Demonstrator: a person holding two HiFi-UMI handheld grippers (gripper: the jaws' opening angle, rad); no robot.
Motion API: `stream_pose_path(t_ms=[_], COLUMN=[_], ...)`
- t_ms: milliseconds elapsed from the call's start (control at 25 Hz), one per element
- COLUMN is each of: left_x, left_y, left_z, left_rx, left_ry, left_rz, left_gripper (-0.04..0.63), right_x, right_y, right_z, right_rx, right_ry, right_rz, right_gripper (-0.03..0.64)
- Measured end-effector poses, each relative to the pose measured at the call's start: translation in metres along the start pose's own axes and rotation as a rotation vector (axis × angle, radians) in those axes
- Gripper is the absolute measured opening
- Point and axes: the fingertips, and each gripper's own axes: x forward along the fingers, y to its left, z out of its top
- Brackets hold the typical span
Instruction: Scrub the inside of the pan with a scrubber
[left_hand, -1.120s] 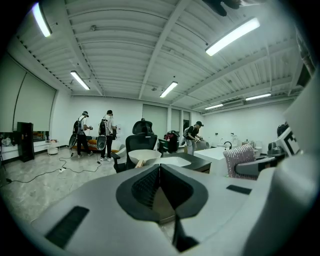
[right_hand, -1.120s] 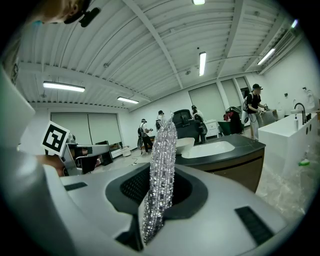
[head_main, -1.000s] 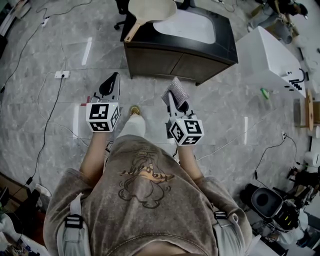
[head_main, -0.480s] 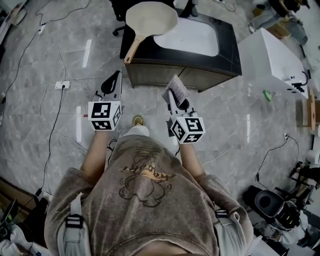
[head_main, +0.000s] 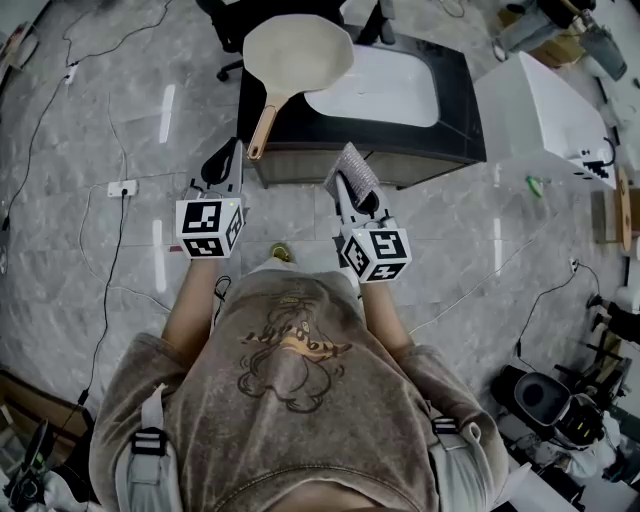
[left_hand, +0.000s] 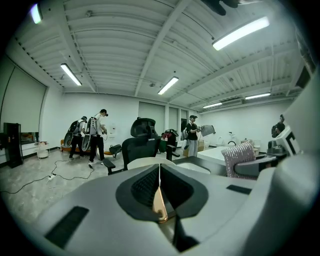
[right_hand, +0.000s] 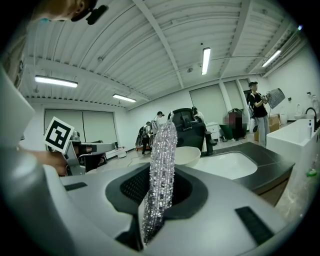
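Clearly, the pan sat upper middle in the head view on the counter, handle pointing down-frame. The right gripper was clenched on the scrubber, seemingly a soft, light pad that would flex under pressure. The left gripper was clenched empty; the rigid pan looked best steadied by its handle.
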Motion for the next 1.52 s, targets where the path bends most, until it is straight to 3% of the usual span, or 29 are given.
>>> stream_pose_path(t_ms=[400, 880, 960, 1040, 1080, 1280, 1520], left_x=[0.057, 0.134, 0.148, 0.163, 0.169, 0.193, 0.217], left_y=[0.01, 0.038, 0.038, 0.038, 0.039, 0.041, 0.038], left_z=[0.003, 0.025, 0.029, 0.031, 0.033, 0.029, -0.015], left_rx=[-0.014, -0.032, -0.054, -0.073, -0.074, -0.087, -0.101], left_ry=[0.025, 0.013, 0.009, 0.007, 0.007, 0.047, 0.246], left_rz=[-0.016, 0.055, 0.05, 0.049, 0.058, 0.09, 0.049], left_gripper=[0.02, 0.021, 0.083, 0.278, 0.304, 0.339, 0.345], right_x=[0.05, 0.141, 0.157, 0.17, 0.176, 0.199, 0.22], right_y=[-0.037, -0.086, -0.095, -0.104, -0.109, -0.127, -0.142], right_z=[0.024, 0.066, 0.073, 0.08, 0.082, 0.087, 0.085], right_rx=[-0.02, -0.055, -0.06, -0.064, -0.066, -0.072, -0.078], right_ry=[-0.004, -0.008, -0.008, -0.007, -0.006, 0.009, 0.042], right_rz=[0.001, 0.111, 0.133, 0.155, 0.166, 0.222, 0.282], right_gripper=[0.077, 0.075, 0.075, 0.076, 0.076, 0.077, 0.076])
